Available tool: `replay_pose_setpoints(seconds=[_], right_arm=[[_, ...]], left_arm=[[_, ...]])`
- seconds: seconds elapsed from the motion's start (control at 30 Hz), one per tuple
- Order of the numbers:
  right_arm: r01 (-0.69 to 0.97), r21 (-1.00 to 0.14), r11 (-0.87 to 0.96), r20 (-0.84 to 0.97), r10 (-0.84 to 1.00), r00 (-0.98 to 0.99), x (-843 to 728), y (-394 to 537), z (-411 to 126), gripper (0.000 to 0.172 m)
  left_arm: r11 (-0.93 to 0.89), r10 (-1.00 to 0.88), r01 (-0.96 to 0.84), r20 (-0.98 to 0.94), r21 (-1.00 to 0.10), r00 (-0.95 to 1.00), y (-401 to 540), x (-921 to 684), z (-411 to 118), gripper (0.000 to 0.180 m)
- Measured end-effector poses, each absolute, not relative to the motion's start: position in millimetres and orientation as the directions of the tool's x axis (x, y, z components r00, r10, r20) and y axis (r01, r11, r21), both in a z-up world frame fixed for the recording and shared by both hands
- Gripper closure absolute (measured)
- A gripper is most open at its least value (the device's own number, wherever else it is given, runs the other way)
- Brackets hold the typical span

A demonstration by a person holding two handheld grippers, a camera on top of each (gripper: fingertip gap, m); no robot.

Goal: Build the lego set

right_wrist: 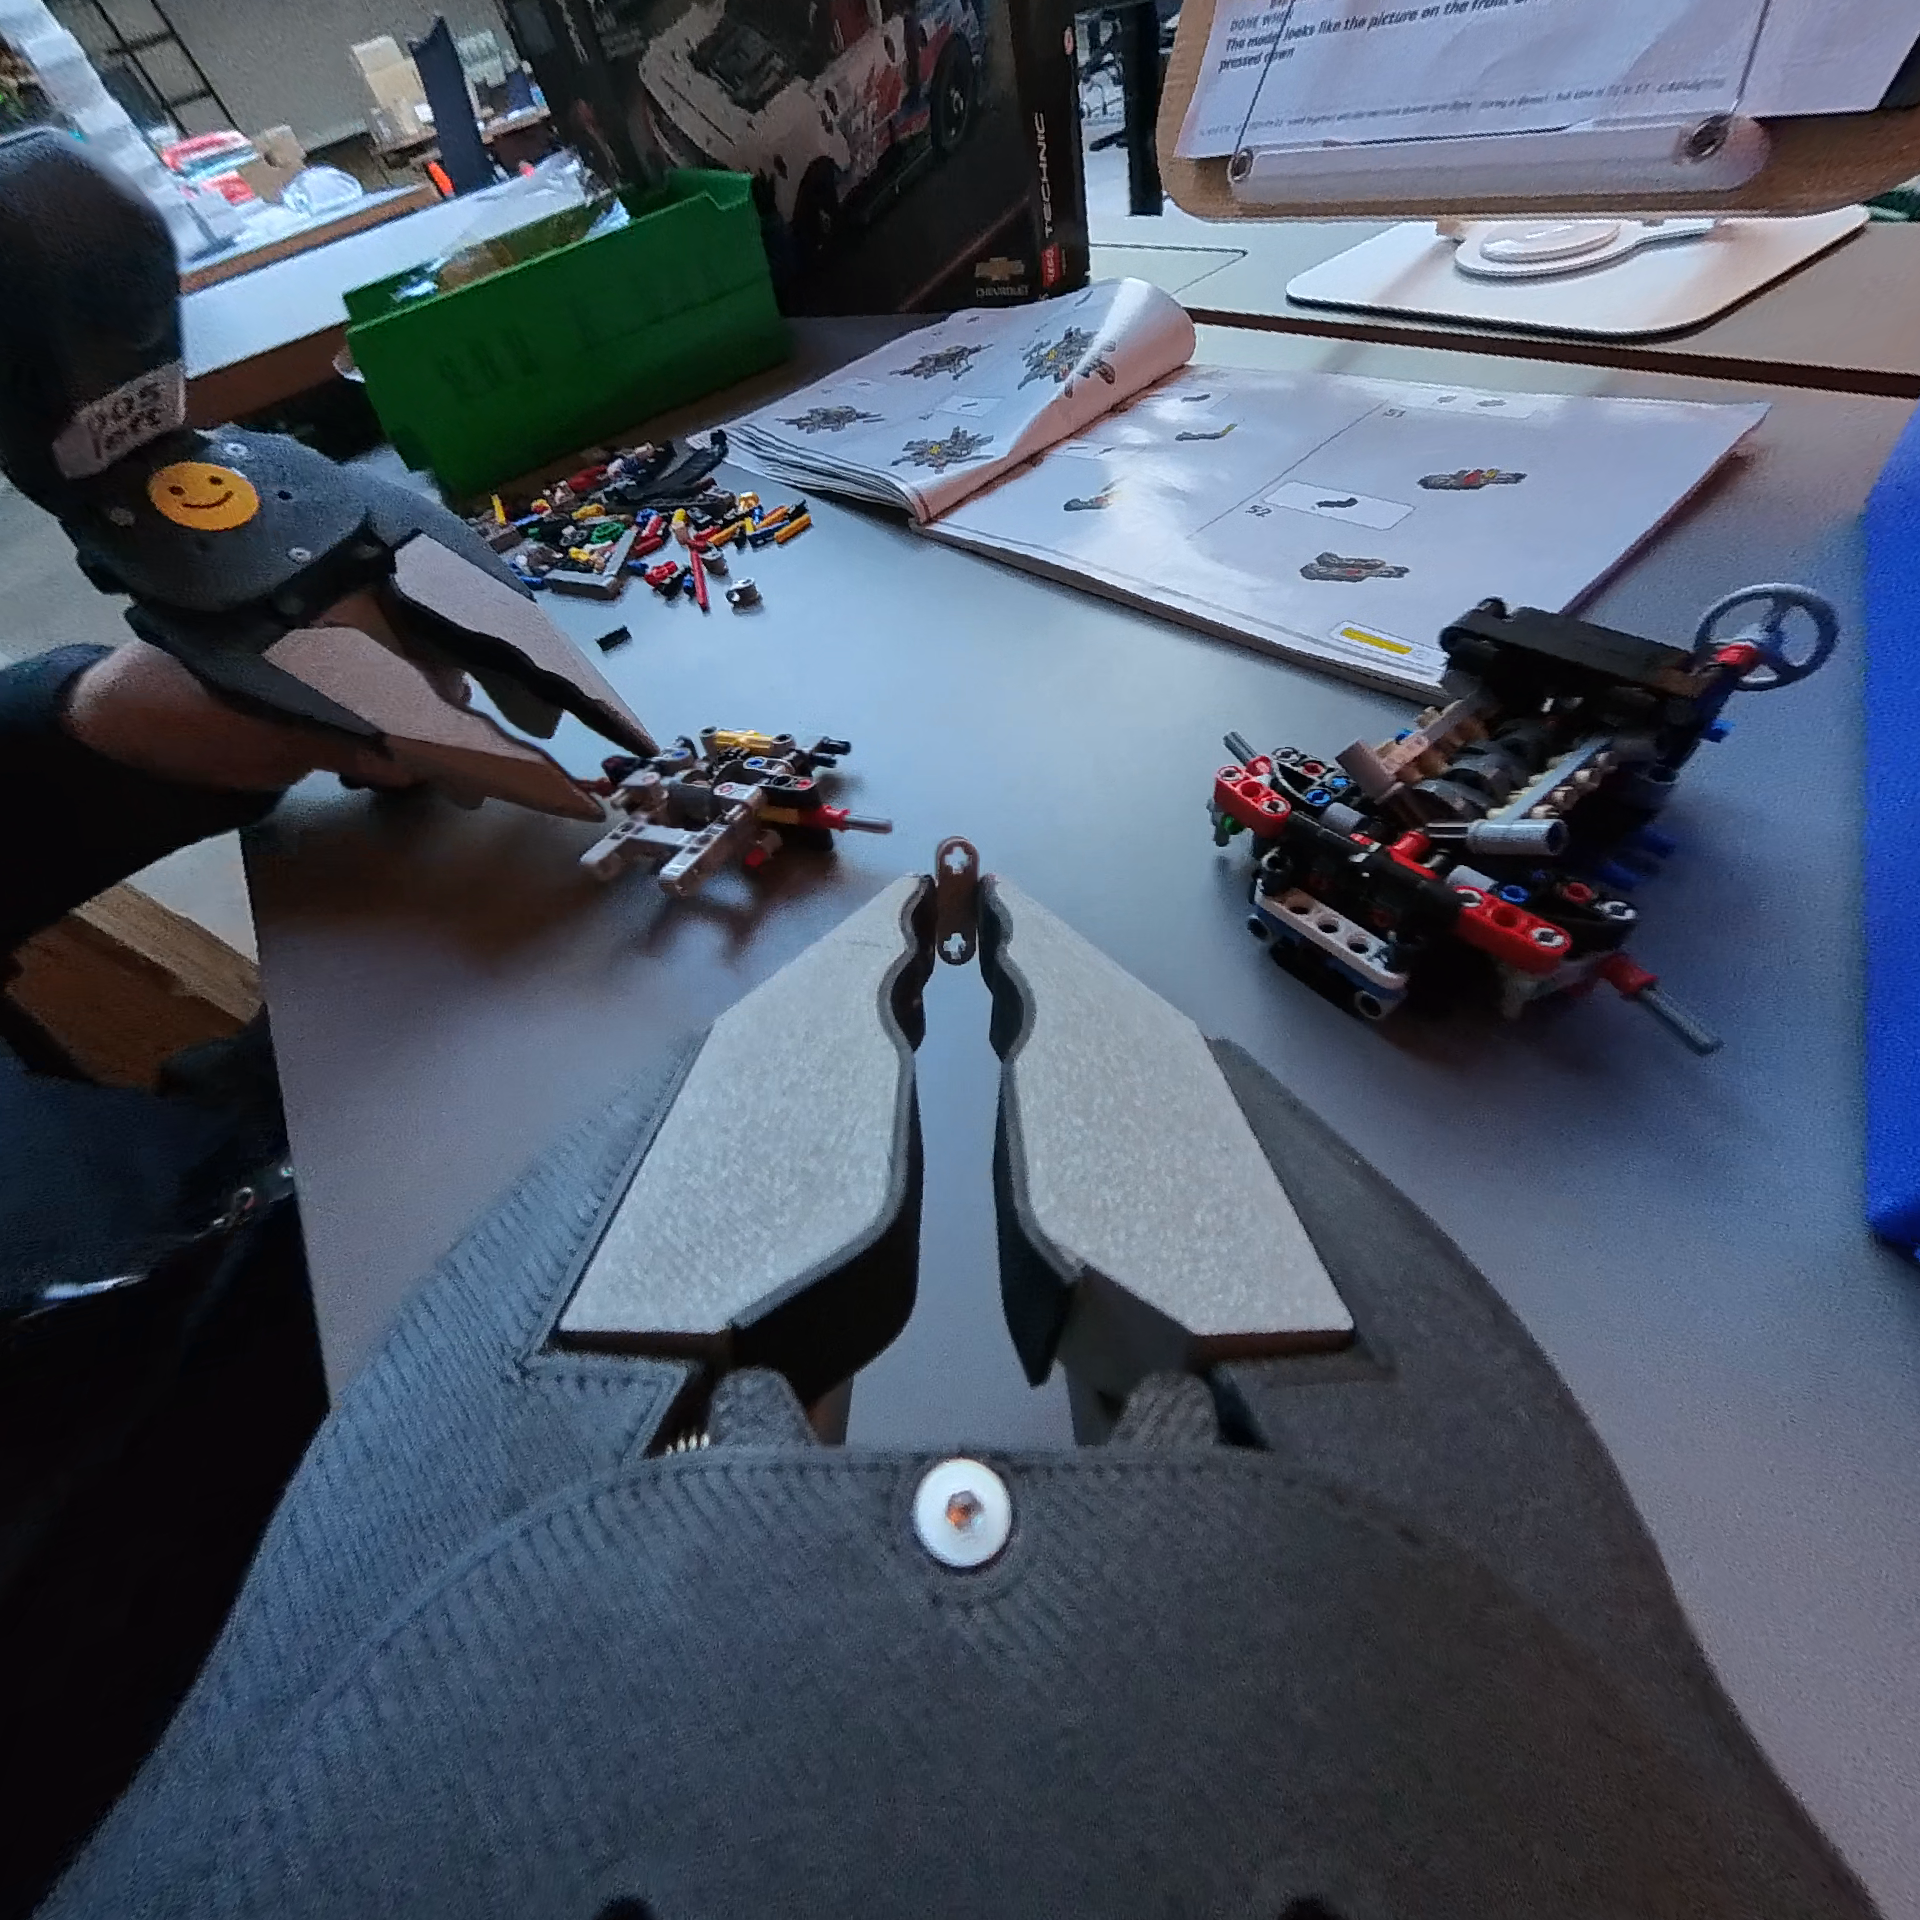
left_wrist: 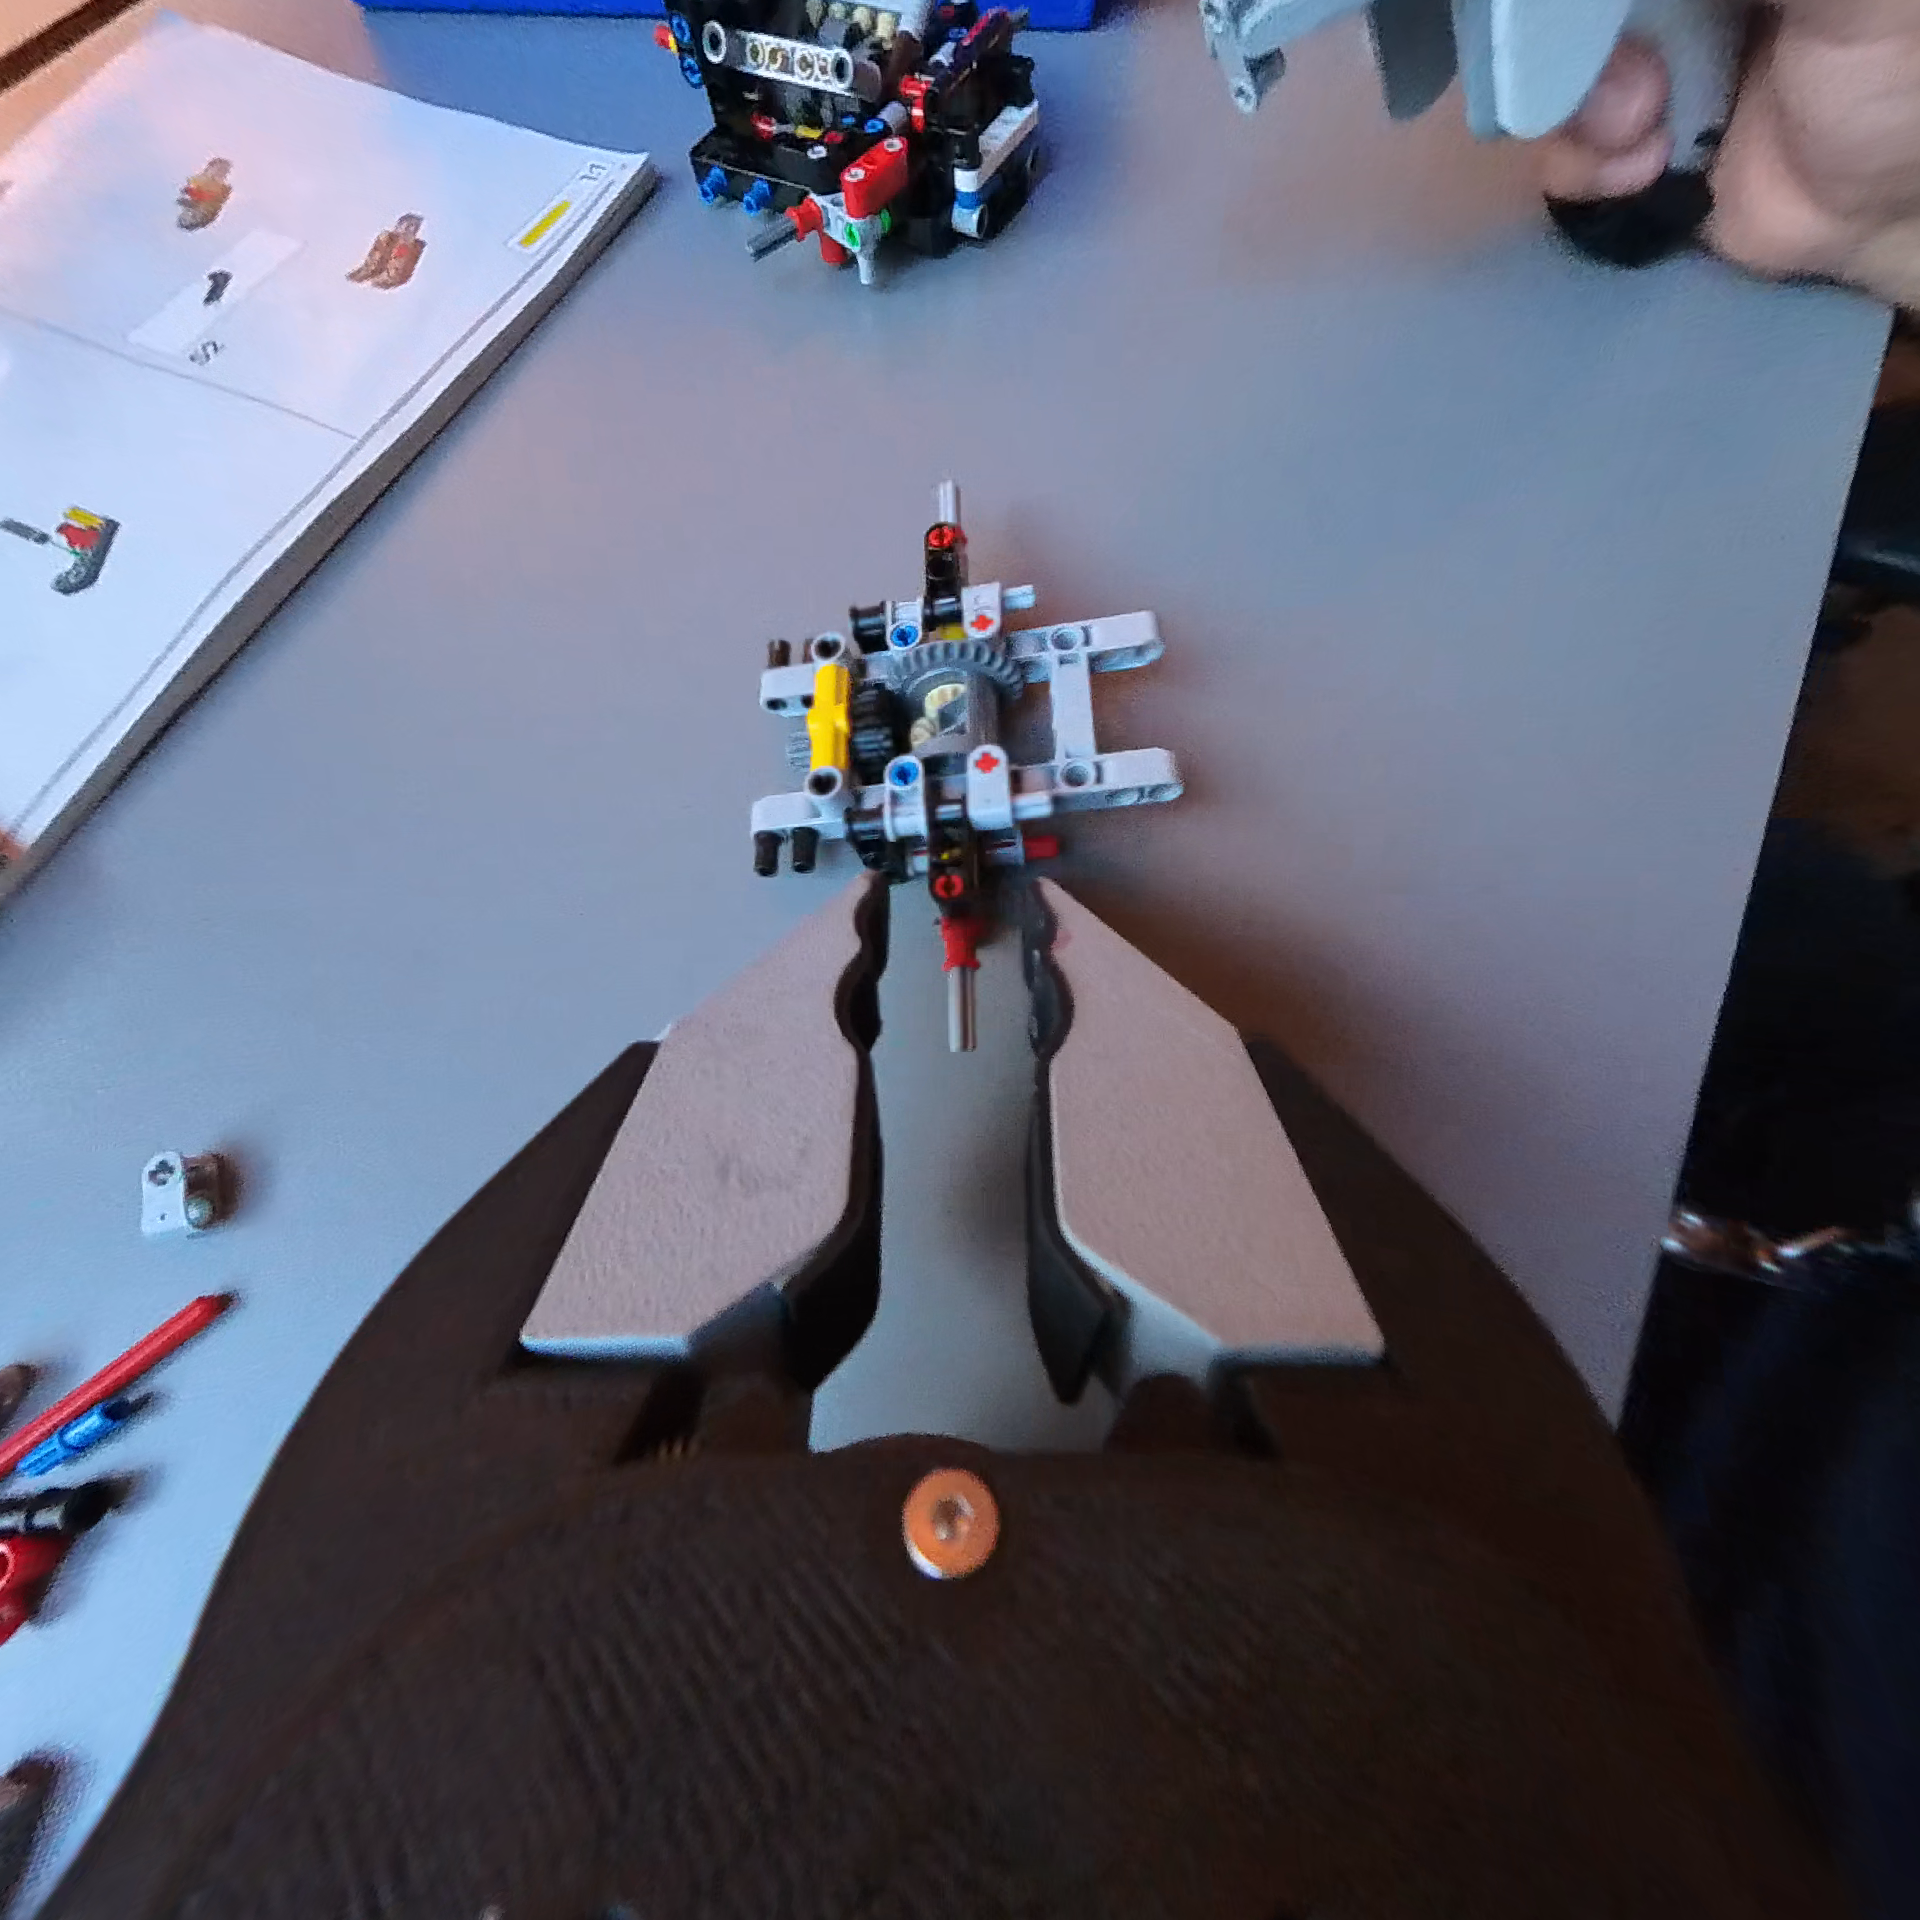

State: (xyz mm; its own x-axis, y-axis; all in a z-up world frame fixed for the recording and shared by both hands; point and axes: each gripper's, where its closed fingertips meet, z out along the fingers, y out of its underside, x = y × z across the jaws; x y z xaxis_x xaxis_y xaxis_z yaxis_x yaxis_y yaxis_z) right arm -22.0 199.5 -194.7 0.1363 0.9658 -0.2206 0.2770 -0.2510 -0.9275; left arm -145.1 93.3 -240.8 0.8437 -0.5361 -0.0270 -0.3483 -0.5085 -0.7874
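A small grey, black and yellow brick gear assembly (left_wrist: 956, 717) lies on the grey table (left_wrist: 1455, 623). My left gripper (left_wrist: 958, 888) is open. Its fingertips (left_wrist: 868, 904) stand on either side of the assembly's grey axle with a red bush (left_wrist: 961, 987), with a gap on both sides. The right wrist view shows the left gripper (right_wrist: 623, 774) open at the assembly's end (right_wrist: 727, 795). My right gripper (right_wrist: 956, 883) is shut on a small flat brown link with two cross holes (right_wrist: 957, 862), held above the table. It also shows blurred in a hand at the top right of the left wrist view (left_wrist: 1507, 62).
A larger black, red and blue brick model (right_wrist: 1475, 831) stands to the right. An open instruction booklet (right_wrist: 1247, 468), a pile of loose parts (right_wrist: 644, 530), a green bin (right_wrist: 571, 332) and a dark box (right_wrist: 831, 135) lie beyond. A blue object (right_wrist: 1891, 831) is at far right. Loose parts (left_wrist: 187, 1195) lie at left.
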Motion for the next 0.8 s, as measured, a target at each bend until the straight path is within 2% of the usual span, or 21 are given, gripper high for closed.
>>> replay_pose_setpoints(seconds=[0.17,0.4,0.8], right_arm=[[0.251,-0.921,-0.297,-0.272,0.954,0.128,-19.7,205.8,-192.6,0.167],[0.209,-0.939,-0.272,-0.242,0.958,0.156,-16.7,213.2,-186.4,0.168],[0.171,-0.945,-0.278,-0.252,0.955,0.16,-12.6,216.7,-181.5,0.168]], left_arm=[[-0.463,-0.564,-0.36,-0.044,-0.81,0.825,92.7,-142.6,-235.5,0.157],[-0.221,-0.488,-0.284,-0.146,-0.933,0.861,101.4,-159.1,-193.6,0.172],[-0.193,-0.5,-0.329,-0.195,-0.924,0.844,105.9,-156.4,-194.9,0.179]])
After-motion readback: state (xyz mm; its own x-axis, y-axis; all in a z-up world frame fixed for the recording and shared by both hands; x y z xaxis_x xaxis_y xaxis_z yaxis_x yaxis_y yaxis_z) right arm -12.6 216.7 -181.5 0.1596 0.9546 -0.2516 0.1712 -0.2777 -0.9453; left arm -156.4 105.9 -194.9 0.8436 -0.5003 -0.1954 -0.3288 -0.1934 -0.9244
